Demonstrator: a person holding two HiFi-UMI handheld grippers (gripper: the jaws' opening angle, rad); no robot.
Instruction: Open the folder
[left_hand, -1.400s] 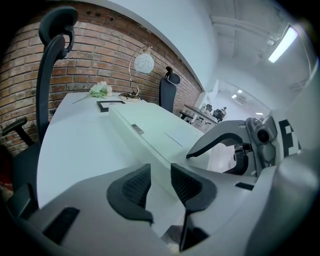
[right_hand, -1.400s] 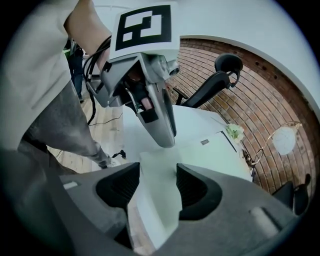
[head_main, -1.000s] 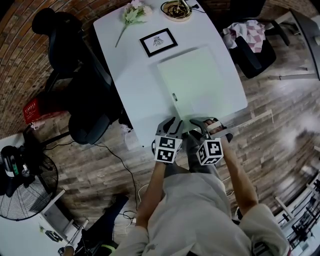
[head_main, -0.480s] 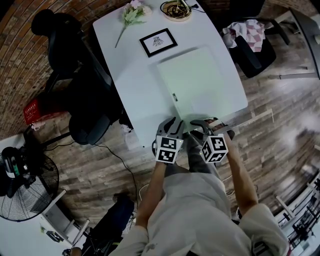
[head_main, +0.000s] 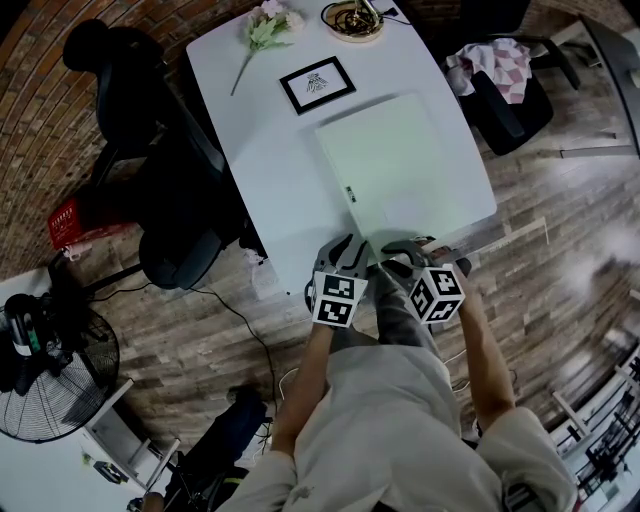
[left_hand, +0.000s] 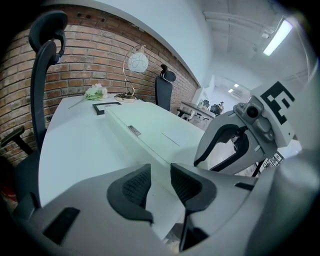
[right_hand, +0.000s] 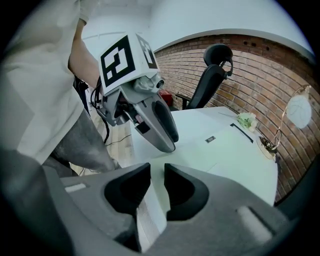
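A pale green folder (head_main: 400, 165) lies shut and flat on the white table (head_main: 270, 180); it also shows in the left gripper view (left_hand: 150, 127) and the right gripper view (right_hand: 235, 150). Both grippers hover side by side at the table's near edge, by the folder's near corner. My left gripper (head_main: 347, 248) (left_hand: 160, 182) has a narrow gap between its pads, and only the table surface shows through it. My right gripper (head_main: 405, 250) (right_hand: 157, 182) is closing its jaws. A light strip of the near edge shows in the gap, and the pads do not press on it.
At the table's far end lie a black picture frame (head_main: 316, 83), a flower sprig (head_main: 265, 25) and a lamp's gold base (head_main: 353, 18). A black office chair (head_main: 150, 150) stands at the left, and another chair with cloth (head_main: 500, 80) at the right. A fan (head_main: 50, 370) stands on the floor.
The right gripper has rolled, and its marker cube has shifted a little to the right. Its jaws have narrowed. The left gripper and the folder have stayed put.
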